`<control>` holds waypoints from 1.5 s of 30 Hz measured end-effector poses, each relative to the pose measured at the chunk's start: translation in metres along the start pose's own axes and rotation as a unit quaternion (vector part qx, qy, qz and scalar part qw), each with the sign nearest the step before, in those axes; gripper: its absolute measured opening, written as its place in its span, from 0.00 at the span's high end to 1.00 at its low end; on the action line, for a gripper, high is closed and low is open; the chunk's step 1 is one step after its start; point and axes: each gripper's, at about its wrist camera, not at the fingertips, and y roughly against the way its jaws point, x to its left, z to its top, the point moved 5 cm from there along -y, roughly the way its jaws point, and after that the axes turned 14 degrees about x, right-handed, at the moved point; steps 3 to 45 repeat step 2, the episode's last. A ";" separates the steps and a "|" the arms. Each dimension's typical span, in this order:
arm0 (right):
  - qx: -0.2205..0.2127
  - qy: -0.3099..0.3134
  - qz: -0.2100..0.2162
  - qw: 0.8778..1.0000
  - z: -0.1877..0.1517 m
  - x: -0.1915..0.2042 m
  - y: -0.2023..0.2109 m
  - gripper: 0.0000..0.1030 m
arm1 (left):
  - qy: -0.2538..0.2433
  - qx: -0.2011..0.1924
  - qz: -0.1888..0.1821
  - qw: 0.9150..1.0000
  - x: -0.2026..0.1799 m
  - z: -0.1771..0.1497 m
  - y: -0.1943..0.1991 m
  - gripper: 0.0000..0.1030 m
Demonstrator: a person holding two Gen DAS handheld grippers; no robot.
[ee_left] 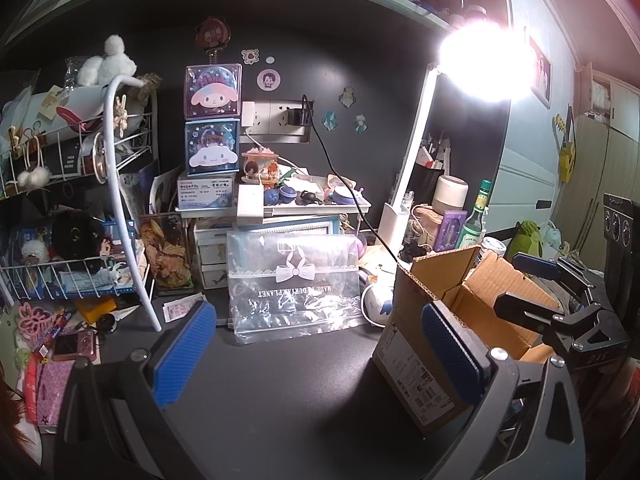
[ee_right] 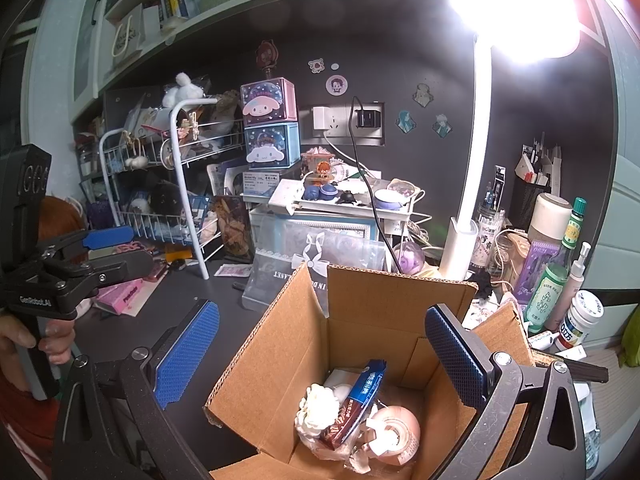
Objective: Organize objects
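An open cardboard box (ee_right: 360, 312) stands on the dark desk; it also shows in the left wrist view (ee_left: 436, 300). Inside lie a white fluffy item (ee_right: 318, 408), a blue and brown snack packet (ee_right: 356, 404) and a pink tape roll (ee_right: 394, 430). My right gripper (ee_right: 320, 360) is open and empty, hovering over the box mouth. My left gripper (ee_left: 320, 356) is open and empty above the desk, left of the box, its right finger beside the box's left wall. A clear zip bag (ee_left: 296, 280) with a bow print leans in front of it.
A white wire rack (ee_left: 80, 200) full of toys stands at left. Small drawers and a cluttered tray (ee_left: 312, 200) sit at the back. A bright desk lamp (ee_left: 404, 184), bottles (ee_right: 560, 272) and jars crowd the right. A pink camera (ee_left: 74, 346) and packets lie at the left edge.
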 end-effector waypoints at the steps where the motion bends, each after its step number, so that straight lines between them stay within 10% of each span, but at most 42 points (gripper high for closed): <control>1: 0.000 0.000 0.000 1.000 0.000 0.000 0.000 0.00 | -0.001 0.000 0.001 1.000 0.000 0.000 0.000 0.01; 45: 0.000 0.000 -0.001 1.000 0.000 0.000 0.000 0.00 | -0.001 0.001 0.001 1.000 0.000 0.000 0.000 0.01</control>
